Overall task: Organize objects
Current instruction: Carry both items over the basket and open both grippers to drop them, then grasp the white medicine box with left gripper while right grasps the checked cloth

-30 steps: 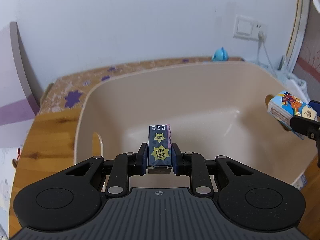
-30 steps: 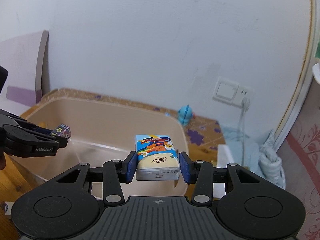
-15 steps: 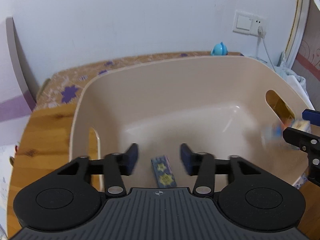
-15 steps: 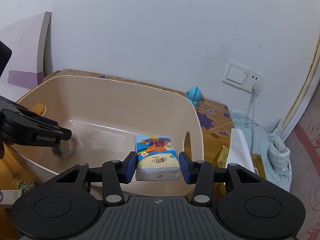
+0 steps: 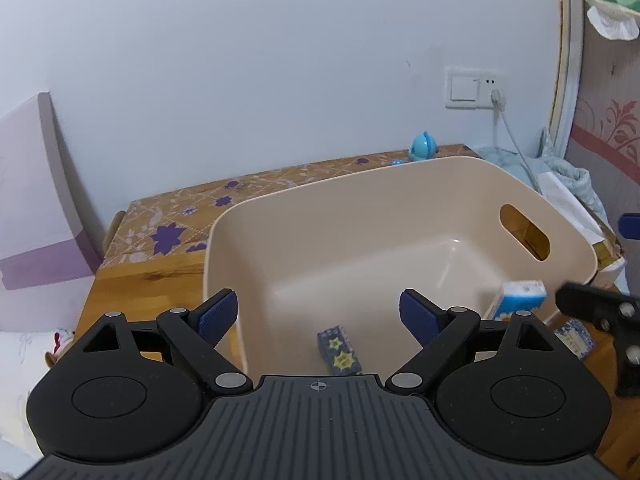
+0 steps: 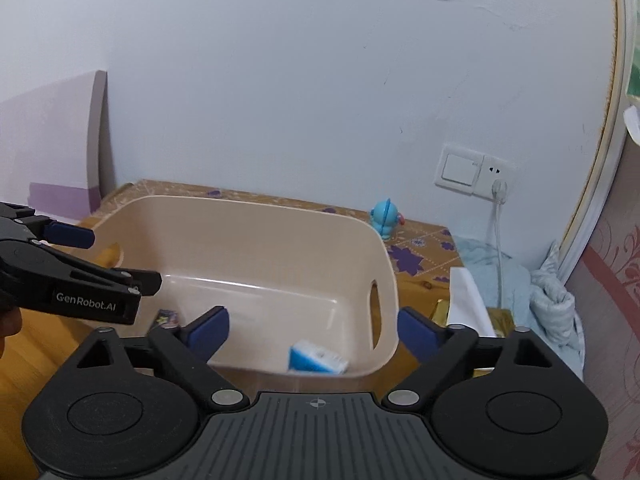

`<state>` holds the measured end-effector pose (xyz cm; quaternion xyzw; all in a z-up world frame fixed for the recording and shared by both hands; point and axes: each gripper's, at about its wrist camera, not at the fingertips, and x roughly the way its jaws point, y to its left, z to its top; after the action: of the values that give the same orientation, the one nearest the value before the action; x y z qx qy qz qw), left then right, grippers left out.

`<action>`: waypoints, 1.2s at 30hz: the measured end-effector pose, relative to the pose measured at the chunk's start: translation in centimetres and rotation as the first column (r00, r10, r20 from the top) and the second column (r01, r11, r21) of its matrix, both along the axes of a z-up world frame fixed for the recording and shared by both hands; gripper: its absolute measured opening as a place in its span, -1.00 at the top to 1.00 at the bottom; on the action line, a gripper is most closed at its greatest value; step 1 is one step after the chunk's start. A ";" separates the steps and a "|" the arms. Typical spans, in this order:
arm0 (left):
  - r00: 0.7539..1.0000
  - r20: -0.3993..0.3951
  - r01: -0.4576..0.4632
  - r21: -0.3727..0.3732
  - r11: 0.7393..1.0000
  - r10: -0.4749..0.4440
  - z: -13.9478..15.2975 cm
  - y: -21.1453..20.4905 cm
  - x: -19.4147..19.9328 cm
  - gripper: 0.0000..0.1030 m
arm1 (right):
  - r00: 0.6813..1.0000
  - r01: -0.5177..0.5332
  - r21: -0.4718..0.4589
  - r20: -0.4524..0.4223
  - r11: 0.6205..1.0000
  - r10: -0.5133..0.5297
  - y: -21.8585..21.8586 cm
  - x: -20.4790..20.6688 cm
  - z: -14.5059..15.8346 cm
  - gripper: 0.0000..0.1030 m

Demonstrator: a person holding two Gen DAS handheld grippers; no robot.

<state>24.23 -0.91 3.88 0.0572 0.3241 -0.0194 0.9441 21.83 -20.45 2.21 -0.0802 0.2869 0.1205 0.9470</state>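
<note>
Objects: the star box [image 5: 339,349] and the tissue pack [image 5: 518,299] both lie inside the tub [image 5: 320,216], which stands on the worktop [image 5: 148,280].
Left hand-held gripper [image 5: 318,312]: your jaws are opening, wide apart, with nothing pressed between the blue pads [image 5: 218,314]. The star box lies on the tub floor below the gap, clear of both pads.
Right hand-held gripper [image 6: 312,330]: your jaws are opening too, the pads [image 6: 208,330] well apart and gripping nothing. The tissue pack, blurred, shows low in the tub near its front wall, below the gap.
Star box: dark blue with yellow stars, lying flat near the front wall, on your left side of the tub.
Tissue pack: blue and white, tilted against the right end of the tub, below the handle slot [image 5: 525,237].
Tub: beige, open-topped, with a slot in each end wall.
Beyond the tub: a patterned cloth [image 5: 168,224] covers the worktop's far part; a small blue toy [image 5: 424,146] stands near the wall, and a switch and socket [image 5: 474,88] are on the wall.
Right of the tub: crumpled light-blue fabric [image 6: 552,300].
</note>
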 end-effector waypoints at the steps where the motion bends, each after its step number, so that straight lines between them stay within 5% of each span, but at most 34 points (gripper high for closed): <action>1: 1.000 0.001 -0.005 -0.008 1.000 0.005 0.1 0.3 -0.3 -0.74 | 1.000 -0.001 0.003 -0.004 1.000 0.001 0.0 -0.4 0.1 -0.95; 13: 1.000 -0.002 0.015 -0.022 1.000 -0.015 0.3 2.0 -5.2 -0.77 | 0.997 -0.062 -0.046 0.035 0.997 0.064 1.2 -4.7 0.2 -1.00; 22: 0.997 -0.035 0.063 -0.045 0.997 -0.064 -0.7 2.9 -8.0 -0.77 | 0.996 -0.082 -0.002 -0.037 0.997 0.082 2.2 -6.8 -1.9 -1.00; 36: 0.979 -0.183 0.083 -0.028 0.996 -0.087 -6.1 5.0 -9.3 -0.76 | 0.985 -0.114 -0.012 -0.133 0.993 0.111 4.0 -7.7 -5.3 -1.00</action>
<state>14.97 4.06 -2.23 0.0597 0.4071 -0.0683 0.9089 14.18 -16.44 -3.09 -0.0973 0.3451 0.1761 0.9167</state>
